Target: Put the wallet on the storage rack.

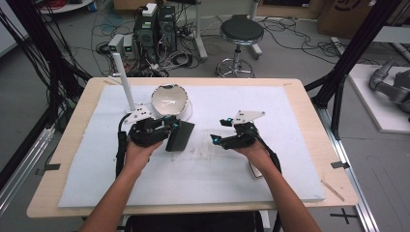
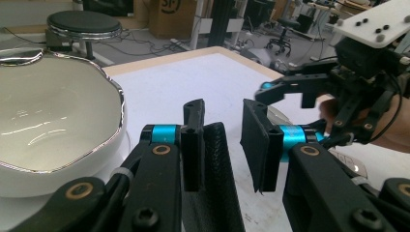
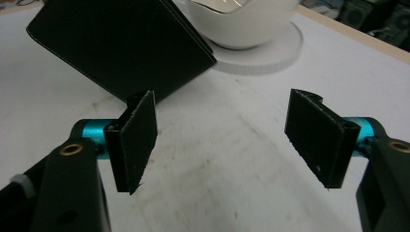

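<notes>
Just behind black wallet (image 1: 180,136): white bowl (image 1: 169,100); stool (image 1: 241,33) beyond table.

Past my bench (image 1: 309,104) with its white mat (image 1: 270,174), I see a grey floor (image 1: 290,58) strewn with cables (image 1: 179,58). A round black stool (image 1: 241,31) on a chrome base stands beyond the far edge, computer towers (image 1: 154,26) to its left. Black frame struts (image 1: 358,43) rise on the right, cardboard boxes (image 1: 338,17) behind.

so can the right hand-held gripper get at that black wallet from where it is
Probably yes: the right hand-held gripper has its jaws wide with nothing between them, and bare white mat lies before the black wallet, held up by the left hand-held gripper.
</notes>
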A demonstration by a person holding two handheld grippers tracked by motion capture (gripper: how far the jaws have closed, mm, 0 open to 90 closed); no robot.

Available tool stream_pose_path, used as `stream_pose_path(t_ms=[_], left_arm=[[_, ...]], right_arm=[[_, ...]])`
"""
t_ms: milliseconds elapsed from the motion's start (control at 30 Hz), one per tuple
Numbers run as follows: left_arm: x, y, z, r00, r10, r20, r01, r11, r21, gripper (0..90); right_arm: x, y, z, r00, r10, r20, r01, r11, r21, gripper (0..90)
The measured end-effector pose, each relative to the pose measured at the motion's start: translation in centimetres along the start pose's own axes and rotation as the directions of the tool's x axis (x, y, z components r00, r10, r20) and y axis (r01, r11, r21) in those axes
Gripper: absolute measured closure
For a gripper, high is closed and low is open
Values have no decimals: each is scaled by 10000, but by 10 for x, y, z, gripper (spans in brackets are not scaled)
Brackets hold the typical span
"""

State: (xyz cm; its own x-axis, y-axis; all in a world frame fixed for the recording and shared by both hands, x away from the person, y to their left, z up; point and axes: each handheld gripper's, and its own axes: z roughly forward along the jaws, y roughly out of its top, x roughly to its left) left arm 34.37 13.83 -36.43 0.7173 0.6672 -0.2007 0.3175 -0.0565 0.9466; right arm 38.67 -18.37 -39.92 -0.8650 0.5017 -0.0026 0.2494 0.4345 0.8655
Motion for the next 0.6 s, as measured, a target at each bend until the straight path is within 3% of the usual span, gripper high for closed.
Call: stream_pose_path(t_ms=[100, 200, 233, 400, 500, 600], left_arm=[[0, 1, 1, 10000, 70, 7, -70, 10000, 58, 702], [0, 2, 1, 10000, 65, -51, -65, 9999, 122, 702], [1, 2, 1, 9999, 65, -78, -64, 9999, 120, 703], [1, 4, 3, 9999, 117, -56, -116, 9997, 220, 703], [0, 4, 5, 9999, 124, -20, -123, 9997, 232, 704], [0, 4, 6, 9999, 115, -19, -114, 9997, 221, 704]], right_arm=[[1, 8, 16, 9984, -480, -289, 473, 9986, -237, 271], [0, 15, 30, 9947, -762, -686, 756, 9971, -112, 276], [0, 16, 34, 9916, -1031, -786, 999, 9940, -440, 279], [2, 23, 50, 9855, -1307, -1081, 1297, 9914, -156, 277], [3, 28, 58, 9755, -1811, -1251, 1776, 9834, -381, 274], [3, 31, 66, 9668, -2053, -1522, 2065, 9784, -78, 274]])
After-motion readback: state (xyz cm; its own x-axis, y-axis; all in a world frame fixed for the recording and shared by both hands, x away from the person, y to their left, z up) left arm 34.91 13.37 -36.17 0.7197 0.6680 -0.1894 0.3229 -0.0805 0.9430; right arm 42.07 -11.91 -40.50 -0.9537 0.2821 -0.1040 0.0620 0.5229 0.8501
